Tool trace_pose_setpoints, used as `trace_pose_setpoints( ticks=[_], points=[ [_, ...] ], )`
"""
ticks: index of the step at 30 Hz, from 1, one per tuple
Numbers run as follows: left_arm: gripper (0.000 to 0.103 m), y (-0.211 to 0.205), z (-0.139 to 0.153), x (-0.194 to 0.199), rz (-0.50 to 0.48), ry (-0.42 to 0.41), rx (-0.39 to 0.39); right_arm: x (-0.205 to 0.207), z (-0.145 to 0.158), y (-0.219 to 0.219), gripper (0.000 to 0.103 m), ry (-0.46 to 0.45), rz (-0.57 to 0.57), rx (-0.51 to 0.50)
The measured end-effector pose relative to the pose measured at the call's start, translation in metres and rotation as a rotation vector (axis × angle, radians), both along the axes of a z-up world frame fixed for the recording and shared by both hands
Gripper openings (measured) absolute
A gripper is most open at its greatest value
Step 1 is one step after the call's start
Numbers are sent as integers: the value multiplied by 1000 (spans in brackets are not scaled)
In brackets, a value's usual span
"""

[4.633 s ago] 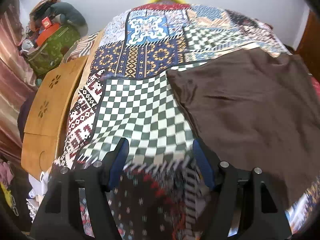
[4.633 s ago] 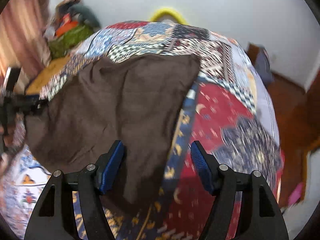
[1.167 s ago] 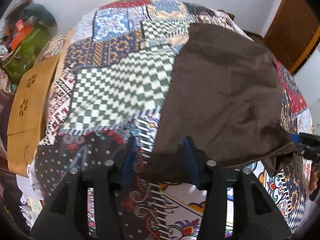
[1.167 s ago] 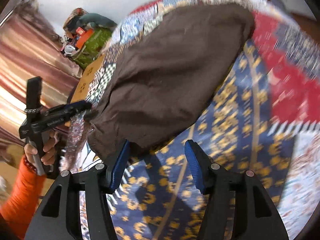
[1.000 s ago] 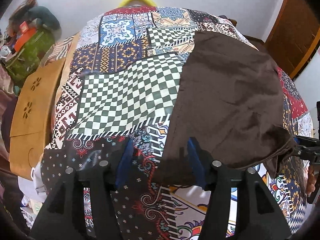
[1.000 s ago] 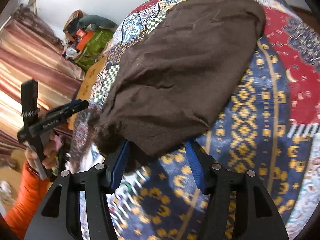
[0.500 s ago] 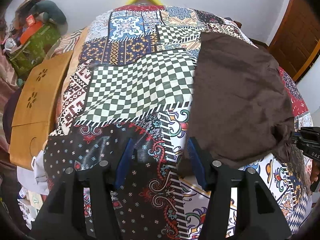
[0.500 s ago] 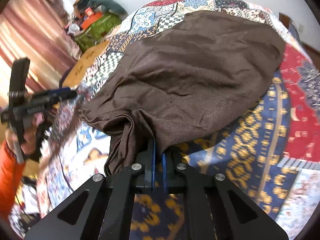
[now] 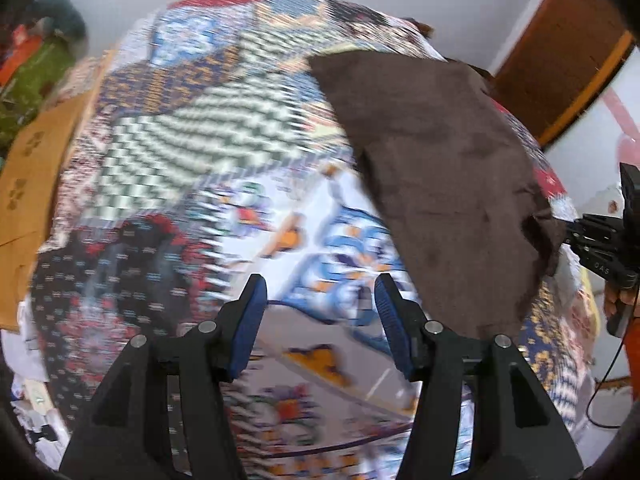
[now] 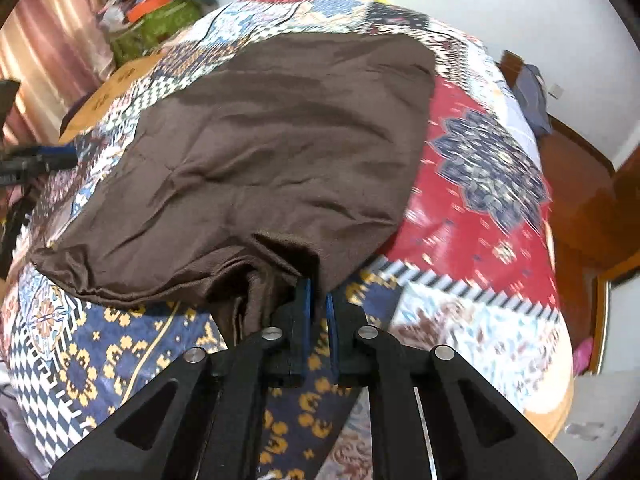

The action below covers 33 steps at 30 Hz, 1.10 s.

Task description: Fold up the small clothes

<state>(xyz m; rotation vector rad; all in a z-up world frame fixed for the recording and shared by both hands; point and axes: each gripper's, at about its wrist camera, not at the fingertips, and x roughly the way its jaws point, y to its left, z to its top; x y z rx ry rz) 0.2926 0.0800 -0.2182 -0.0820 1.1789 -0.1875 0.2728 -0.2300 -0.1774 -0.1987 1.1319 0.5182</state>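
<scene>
Right gripper (image 10: pixel 316 300) has its blue-padded jaws pressed together on a near corner of the brown cloth (image 10: pixel 280 140), and a bunched fold of the fabric hangs down just to the left of the fingers. From that pinch the brown cloth spreads away toward the far side of the patchwork bedspread (image 10: pixel 472 176), lying mostly flat with a few soft creases. Left gripper (image 9: pixel 318 300) hovers with its jaws wide apart and nothing between them, over the blurred white and blue part of the bedspread, with the cloth's left edge just to its right. At the far left, beyond the bed, a green bag (image 10: pixel 160 24) sits in a heap of things with something orange on top; what is inside it cannot be made out.
</scene>
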Motion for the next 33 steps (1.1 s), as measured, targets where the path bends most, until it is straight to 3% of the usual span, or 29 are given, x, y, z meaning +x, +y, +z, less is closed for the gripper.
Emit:
trace_pose_setpoints(
  ticks=[5, 11, 16, 17, 19, 20, 21, 22, 25, 31, 33],
  points=[
    [56, -22, 6, 25, -10, -25, -2, -14, 12, -11, 38, -71, -31, -1],
    [56, -28, 12, 93, 17, -50, 10, -11, 17, -21, 53, -156, -75, 11],
    [55, -22, -23, 154, 73, 57, -98, -4, 1, -28, 54, -78, -116, 104],
    [52, -22, -32, 162, 70, 90, -133, -5, -5, -28, 54, -57, -118, 116],
    [43, -26, -35, 169, 42, 73, -148, -9, -10, -28, 54, -42, -113, 123],
    [36, -30, -33, 170, 21, 51, -145, -10, -11, -28, 54, -41, -111, 128],
    [15, -34, -30, 170, 0, 38, -159, -11, -11, -28, 54, -43, -109, 129],
    [6, -37, -27, 169, -15, 30, -170, -12, -11, -28, 54, -44, -106, 130],
    [5, -52, -13, 164, -33, -27, -72, -15, -8, -27, 54, -43, -96, 141],
    [5, -56, 22, 162, -29, -127, -33, -25, 4, -21, 54, -48, -75, 240],
    [5, -58, 31, 168, -12, -171, 13, -28, 2, -18, 54, -38, -58, 254]
  ],
)
